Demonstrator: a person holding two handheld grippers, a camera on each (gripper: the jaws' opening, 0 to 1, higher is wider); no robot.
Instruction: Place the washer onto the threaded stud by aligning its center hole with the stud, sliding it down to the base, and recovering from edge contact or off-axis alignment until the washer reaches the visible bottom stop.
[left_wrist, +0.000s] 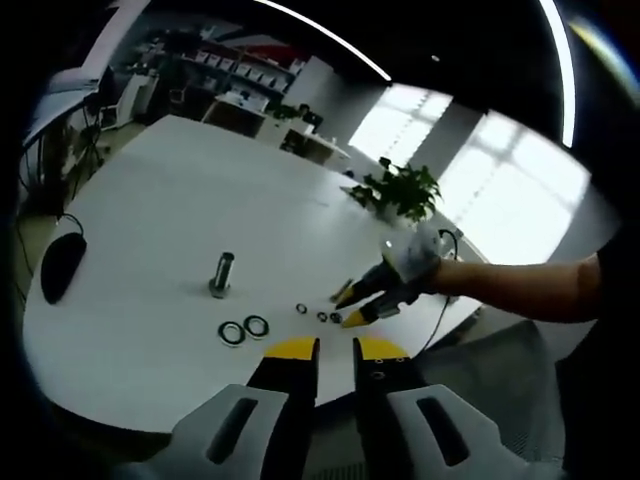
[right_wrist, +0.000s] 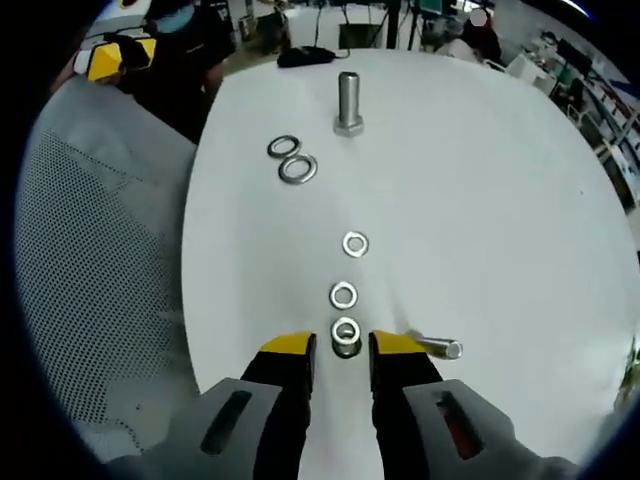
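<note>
The right gripper (right_wrist: 340, 350), jaws spread, straddles a washer (right_wrist: 346, 331) near the desk (right_wrist: 500, 200) edge, set to pinch it. The stud (right_wrist: 348, 102) stands upright well beyond. The left gripper (left_wrist: 335, 350) waits slightly parted, holding nothing.

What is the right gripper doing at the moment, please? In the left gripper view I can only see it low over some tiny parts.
Observer: In the right gripper view, the right gripper is open. Its jaws stand on either side of the nearest small washer and are not closed on it.
Operator: Thank you. Is anything lying beside it?
Observer: Yes, a small bolt lies flat on the table, just past the jaw on that view's right.
Operator: And what sits between it and the stud?
Observer: A second washer and a third washer lie roughly in line toward the upright stud.
</note>
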